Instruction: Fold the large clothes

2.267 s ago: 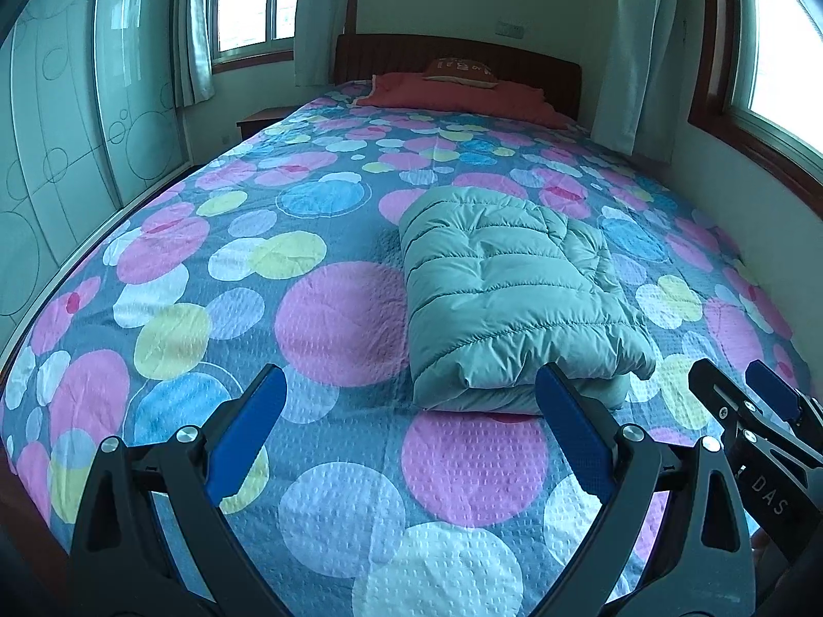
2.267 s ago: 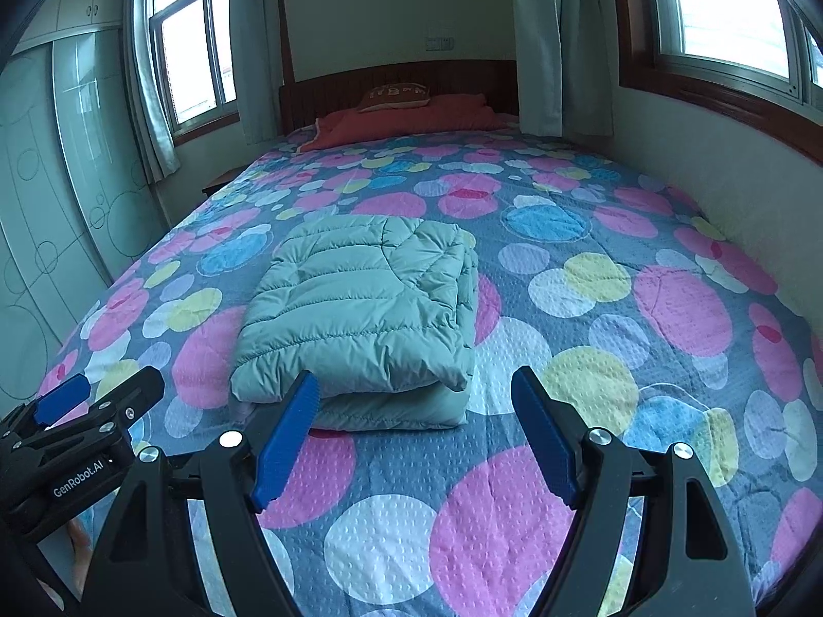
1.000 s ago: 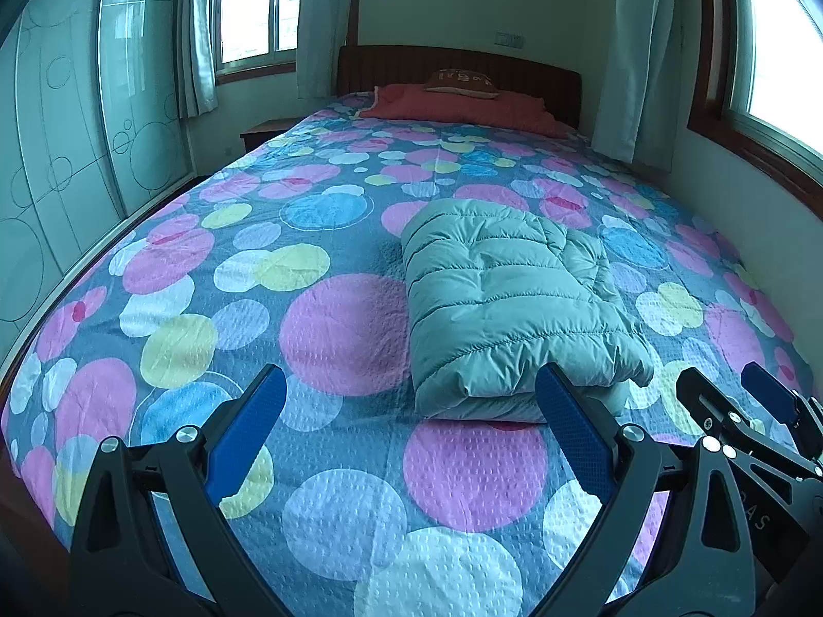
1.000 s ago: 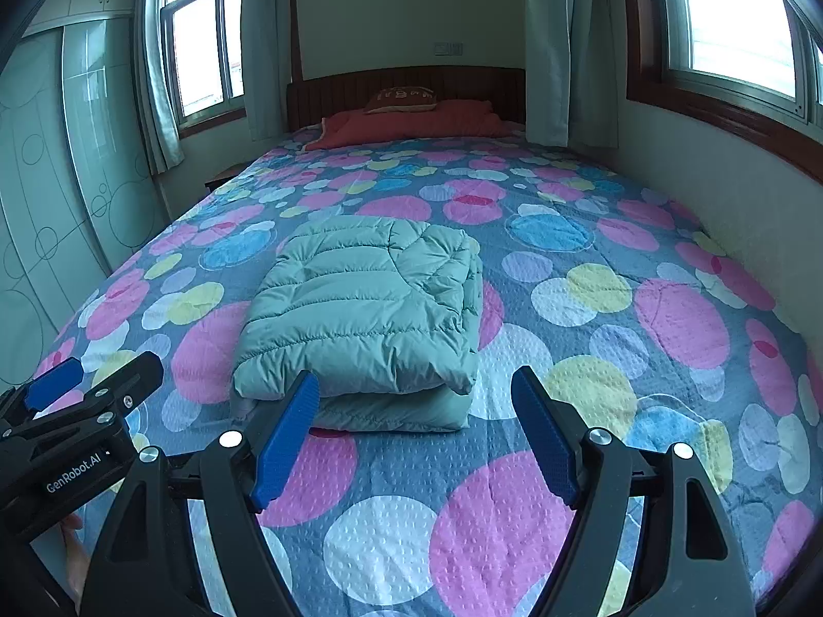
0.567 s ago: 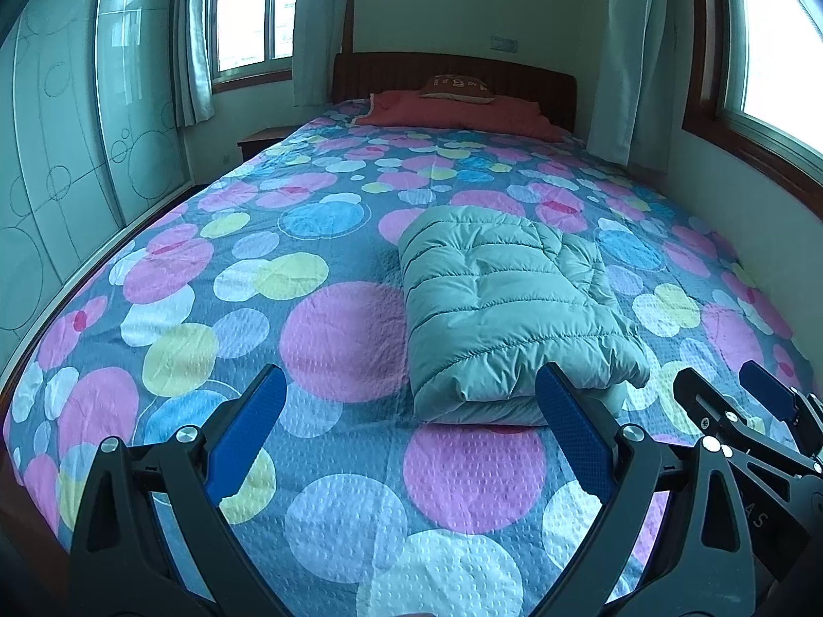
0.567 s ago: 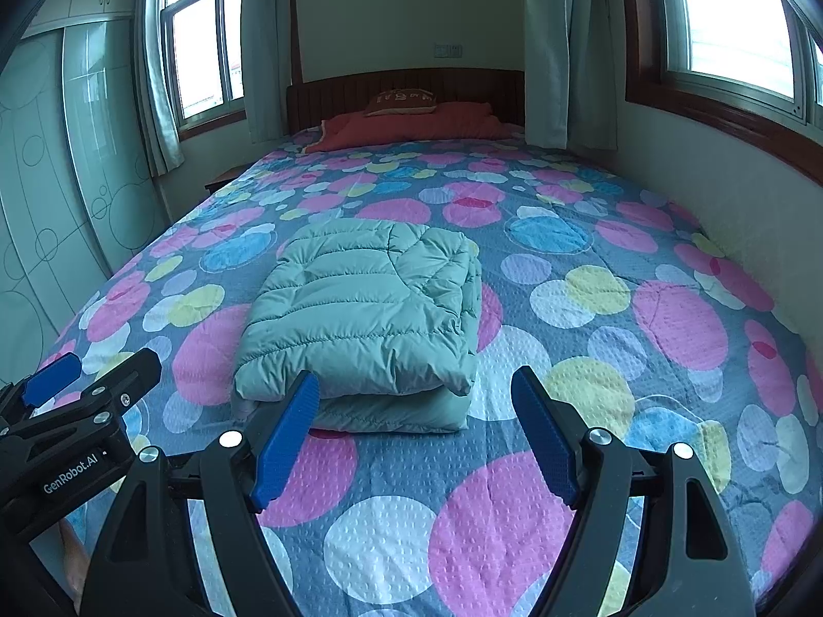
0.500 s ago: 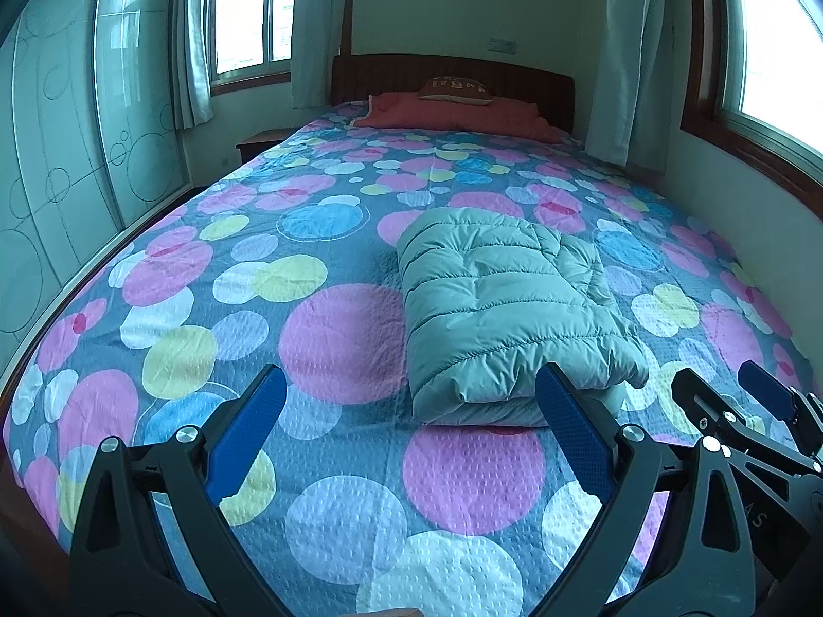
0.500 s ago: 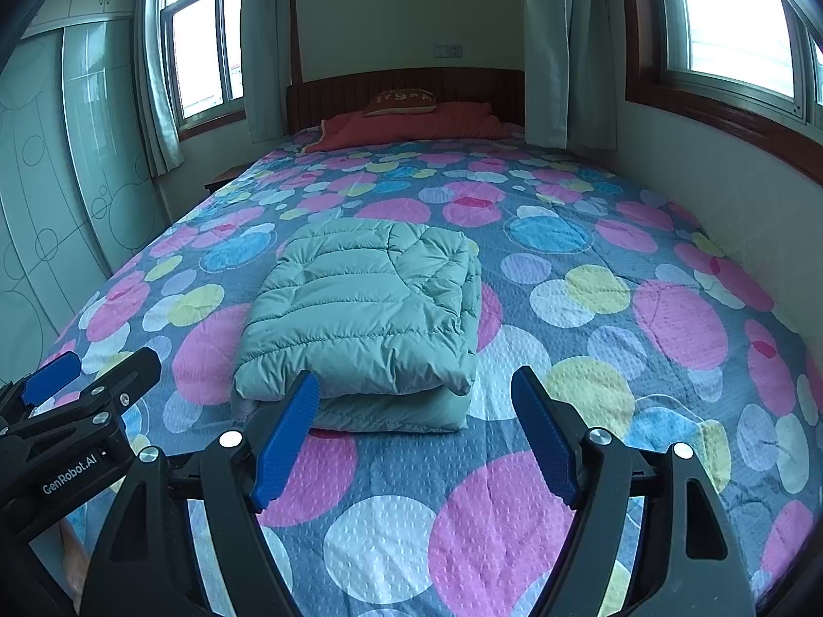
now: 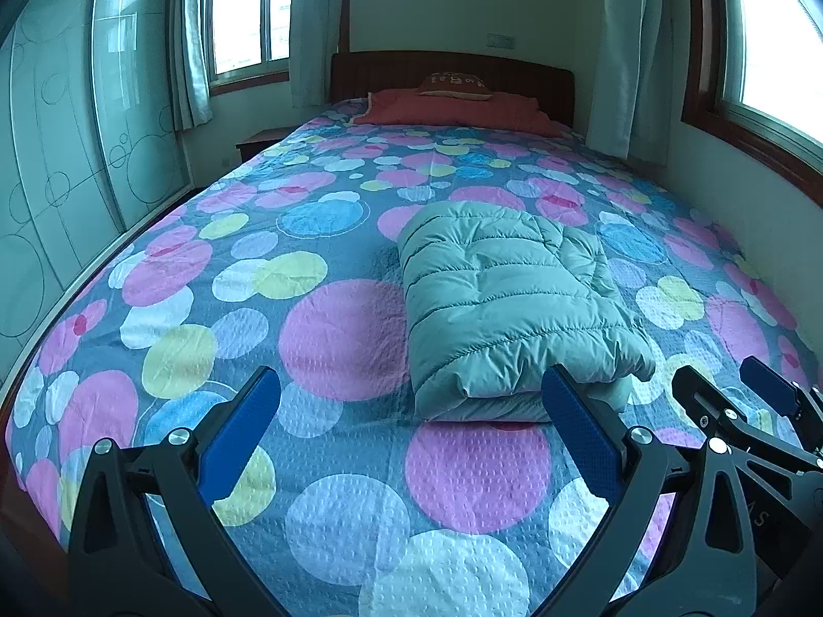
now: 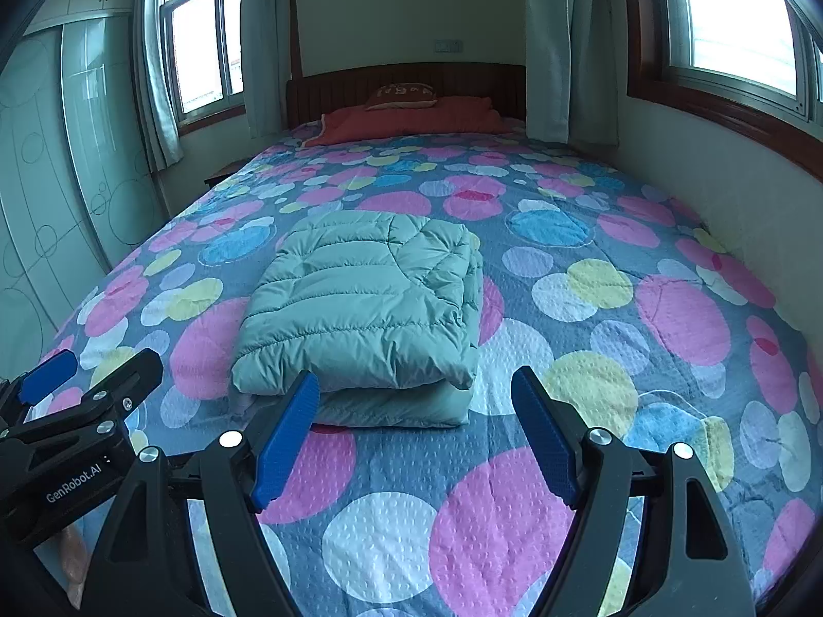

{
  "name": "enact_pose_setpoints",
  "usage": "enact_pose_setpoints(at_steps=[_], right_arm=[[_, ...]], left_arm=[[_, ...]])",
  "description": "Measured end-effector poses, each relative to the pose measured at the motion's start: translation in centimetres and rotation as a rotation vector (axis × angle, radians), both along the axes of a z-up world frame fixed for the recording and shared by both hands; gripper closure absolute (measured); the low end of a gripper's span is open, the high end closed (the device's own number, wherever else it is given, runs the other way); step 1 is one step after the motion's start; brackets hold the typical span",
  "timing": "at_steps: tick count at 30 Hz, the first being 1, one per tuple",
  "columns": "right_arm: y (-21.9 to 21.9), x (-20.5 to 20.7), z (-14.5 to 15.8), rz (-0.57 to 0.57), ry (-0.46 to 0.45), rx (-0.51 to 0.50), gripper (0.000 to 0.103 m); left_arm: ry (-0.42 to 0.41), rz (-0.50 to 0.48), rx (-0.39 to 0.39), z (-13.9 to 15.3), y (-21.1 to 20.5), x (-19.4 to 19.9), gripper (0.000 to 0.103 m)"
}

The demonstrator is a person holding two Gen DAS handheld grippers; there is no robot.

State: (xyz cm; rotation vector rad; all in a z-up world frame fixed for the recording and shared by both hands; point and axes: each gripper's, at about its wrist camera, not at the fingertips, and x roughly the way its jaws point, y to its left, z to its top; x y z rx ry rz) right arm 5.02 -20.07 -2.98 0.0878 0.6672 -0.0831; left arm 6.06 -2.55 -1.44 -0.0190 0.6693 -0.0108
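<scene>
I am looking down the length of a bed (image 9: 154, 308) covered by a spread printed with big pink, blue, yellow and white circles. The landmark here is a pale green puffy jacket (image 9: 509, 303), folded into a thick, neat rectangle and lying on the spread about midway across the bed, nearer the foot than the pillows.

My left gripper (image 9: 409, 429) hangs above the spread just short of the jacket's near edge. Its two blue-padded fingers (image 9: 242, 432) stand wide apart with only bedding showing between them; they hold nothing. One finger's tip overlaps the jacket's near corner in the view, but I cannot tell that it touches.

My right gripper (image 10: 414, 427) sits beside it, on the jacket's other near corner, also short of the folded edge. Its blue fingers (image 10: 542, 434) are spread wide and empty too, with the spread visible in the gap.

Each gripper shows at the edge of the other's view, close alongside.

Beyond the jacket, at the head of the bed, a red blanket (image 10: 411, 121) lies with a small cushion (image 10: 401, 92) on top, against a dark wooden headboard (image 9: 447, 69). Windows with pale curtains (image 10: 548, 41) stand on both sides of the jacket, and a frosted glass wardrobe (image 9: 56, 154) runs along the left.
</scene>
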Motion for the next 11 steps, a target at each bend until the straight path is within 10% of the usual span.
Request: enact_pose_setpoints(at_steps=[11], right_arm=[[-1.3, 1.0, -1.2, -0.024, 0.026, 0.016, 0.027]], left_arm=[[0.049, 0.034, -0.017, -1.8, 1.2, 1.9, 0.002]])
